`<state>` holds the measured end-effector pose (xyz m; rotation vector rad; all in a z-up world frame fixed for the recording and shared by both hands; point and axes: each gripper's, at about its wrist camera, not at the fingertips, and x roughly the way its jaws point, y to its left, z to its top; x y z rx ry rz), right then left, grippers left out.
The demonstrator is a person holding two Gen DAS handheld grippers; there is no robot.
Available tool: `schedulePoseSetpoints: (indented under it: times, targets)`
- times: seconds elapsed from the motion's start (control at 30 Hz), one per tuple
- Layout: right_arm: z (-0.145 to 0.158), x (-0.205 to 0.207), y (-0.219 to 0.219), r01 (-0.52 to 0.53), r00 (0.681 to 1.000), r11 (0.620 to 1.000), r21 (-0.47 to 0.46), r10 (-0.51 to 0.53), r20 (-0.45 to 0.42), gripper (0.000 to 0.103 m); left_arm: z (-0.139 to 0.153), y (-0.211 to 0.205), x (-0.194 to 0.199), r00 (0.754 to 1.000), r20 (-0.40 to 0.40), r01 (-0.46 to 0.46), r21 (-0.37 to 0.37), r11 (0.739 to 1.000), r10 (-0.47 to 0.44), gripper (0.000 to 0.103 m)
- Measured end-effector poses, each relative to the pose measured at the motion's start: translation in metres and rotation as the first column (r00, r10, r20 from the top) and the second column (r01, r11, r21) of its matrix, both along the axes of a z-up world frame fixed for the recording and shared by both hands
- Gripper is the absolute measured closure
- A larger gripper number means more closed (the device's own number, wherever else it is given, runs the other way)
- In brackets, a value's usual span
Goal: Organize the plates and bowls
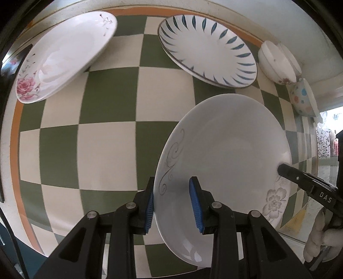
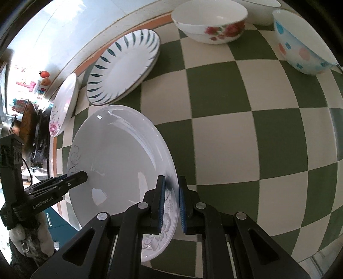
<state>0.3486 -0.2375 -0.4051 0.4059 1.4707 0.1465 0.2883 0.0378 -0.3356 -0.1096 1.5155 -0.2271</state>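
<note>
A white plate with a grey swirl and flower pattern (image 1: 227, 150) is held above the checkered table, between both grippers. My left gripper (image 1: 173, 206) has its blue pads either side of the plate's rim, with a visible gap on the inner side. My right gripper (image 2: 171, 206) clamps the opposite rim by the grey flower (image 2: 165, 225); the plate also shows in the right wrist view (image 2: 120, 163). A blue-leaf plate (image 1: 208, 49) lies at the back. A pink-rose plate (image 1: 64, 55) lies at the back left.
A rose-patterned white bowl (image 2: 210, 19) and a bowl with blue and pink dots (image 2: 304, 47) stand at the back right of the green-and-cream checkered table (image 1: 111, 120). The table's orange-trimmed edge (image 1: 15, 128) runs on the left.
</note>
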Motion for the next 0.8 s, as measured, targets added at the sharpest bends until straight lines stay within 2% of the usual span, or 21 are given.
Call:
schedulePoseSetpoints:
  times: [0.37, 0.57, 0.7, 0.8]
  targets:
    - [-0.017, 0.0, -0.002, -0.026, 0.999, 1.0, 0.008, 0.027, -0.037, 0.089, -0.014, -0.007, 0.002, 0.999, -0.043, -0.019, 0.051, 0.999, 0.022, 0.074]
    - [-0.02, 0.005, -0.001, -0.042, 0.997, 0.999, 0.027, 0.044, -0.056, 0.089, -0.012, -0.011, 0.004, 0.998, -0.047, -0.036, 0.06, 0.998, 0.039, 0.074]
    - [-0.017, 0.008, -0.012, -0.004, 0.997, 0.997, 0.077, 0.011, -0.079, 0.089, 0.013, 0.003, 0.002, 0.996, -0.013, -0.089, 0.065, 0.994, 0.09, 0.074]
    - [0.008, 0.008, -0.022, 0.0, 0.999, 0.995, 0.096, 0.005, -0.05, 0.089, 0.045, 0.017, 0.001, 0.986, 0.048, -0.161, 0.058, 0.985, 0.158, 0.074]
